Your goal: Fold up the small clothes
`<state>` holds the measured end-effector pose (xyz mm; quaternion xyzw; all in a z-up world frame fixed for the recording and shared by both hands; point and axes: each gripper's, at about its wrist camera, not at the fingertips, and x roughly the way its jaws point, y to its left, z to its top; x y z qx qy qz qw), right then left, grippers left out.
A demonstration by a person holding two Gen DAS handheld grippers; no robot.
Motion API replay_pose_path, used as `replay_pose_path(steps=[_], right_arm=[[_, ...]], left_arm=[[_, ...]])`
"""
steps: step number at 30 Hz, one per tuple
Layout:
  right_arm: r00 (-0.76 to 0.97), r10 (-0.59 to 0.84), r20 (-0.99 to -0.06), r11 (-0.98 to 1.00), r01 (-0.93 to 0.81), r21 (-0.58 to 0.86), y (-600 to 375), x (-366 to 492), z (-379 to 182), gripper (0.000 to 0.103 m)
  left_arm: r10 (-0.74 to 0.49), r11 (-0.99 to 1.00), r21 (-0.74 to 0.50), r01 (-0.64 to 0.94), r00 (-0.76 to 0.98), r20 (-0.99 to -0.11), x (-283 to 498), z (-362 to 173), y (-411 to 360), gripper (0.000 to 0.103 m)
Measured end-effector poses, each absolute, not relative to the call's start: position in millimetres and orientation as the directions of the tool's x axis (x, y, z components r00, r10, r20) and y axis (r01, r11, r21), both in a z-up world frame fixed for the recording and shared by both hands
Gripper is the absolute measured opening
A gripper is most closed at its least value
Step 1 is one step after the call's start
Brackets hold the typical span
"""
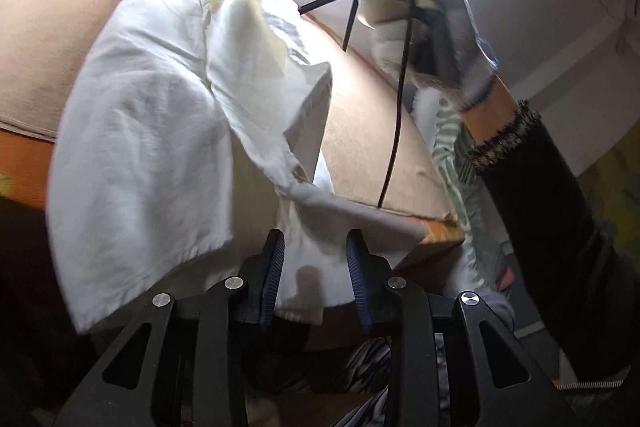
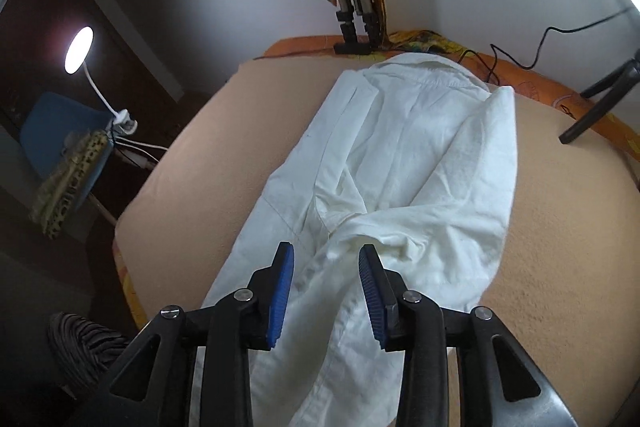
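Task state: partly done, by judgement. White shirt (image 2: pixel 400 163) on the beige pad (image 2: pixel 224 131), long axis running away from the right wrist camera, collar at the far end. 1 side panel already turned over the middle, with a sleeve crossing diagonally over the front. Near end hanging over the pad's front edge, as the left wrist view shows. Remaining, by judgement: smoothing the crossed sleeve, then folding the length in 2 or 3 to a compact packet.

Left gripper (image 1: pixel 316 259): jaws spread, cloth lying between the blue pads but not pinched. Right gripper (image 2: pixel 326 277): jaws likewise spread, poised just above the lower part of the shirt, nothing held. Also seen from the left wrist, blurred and raised over the far side in a gloved hand (image 1: pixel 432 39).

Condition of the garment: thin woven cotton by appearance, creased throughout, bunched in a ridge where sleeve meets body. Folded edge on the right side fairly straight; left edge uneven. No stains visible.
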<state>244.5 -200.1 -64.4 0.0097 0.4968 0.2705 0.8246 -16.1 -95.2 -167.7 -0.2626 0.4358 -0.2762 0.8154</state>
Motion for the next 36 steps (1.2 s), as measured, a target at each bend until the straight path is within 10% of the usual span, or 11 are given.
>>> replay_pose_path(steps=[14, 30, 36], right_arm=[[0.408, 0.463, -0.787, 0.876, -0.346, 0.336, -264, 116, -78, 0.037], [0.244, 0.484, -0.840, 0.857, -0.327, 0.399, -276, 24, -152, 0.036], [0.257, 0.410, -0.875, 0.868, -0.404, 0.288, -254, 16, -155, 0.004]], left_arm=[[-0.621, 0.781, -0.531, 0.330, 0.509, -0.597, -19, -117, -60, 0.030], [-0.683, 0.726, -0.663, 0.183, 0.311, -0.661, 95, -183, -74, 0.030], [-0.678, 0.732, -0.631, 0.258, 0.367, -0.637, 87, -166, -85, 0.005]])
